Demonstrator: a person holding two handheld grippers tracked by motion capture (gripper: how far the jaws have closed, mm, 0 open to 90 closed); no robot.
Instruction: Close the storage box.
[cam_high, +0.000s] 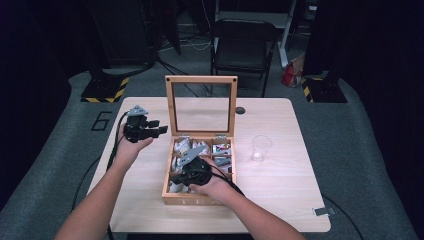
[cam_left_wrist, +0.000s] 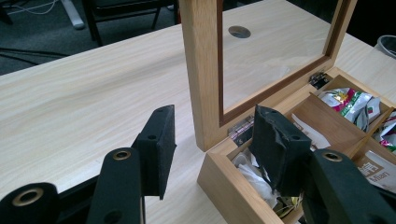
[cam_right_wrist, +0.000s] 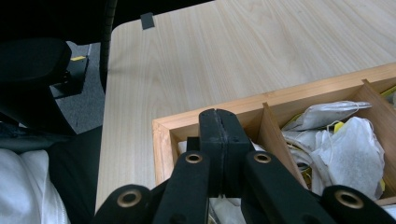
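While the tea box (cam_high: 199, 197) stands open at the table's (cam_high: 280, 190) near middle, both grippers stay by it.

The right gripper (cam_right_wrist: 219, 135) is pressed together inside a near compartment; nothing visible between. The left gripper (cam_left_wrist: 212, 144) is spread, empty, beside the lid (cam_left_wrist: 201, 70).

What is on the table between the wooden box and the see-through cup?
Nothing. In the high view, the stretch of table between the wooden box and the clear cup is bare light wood.
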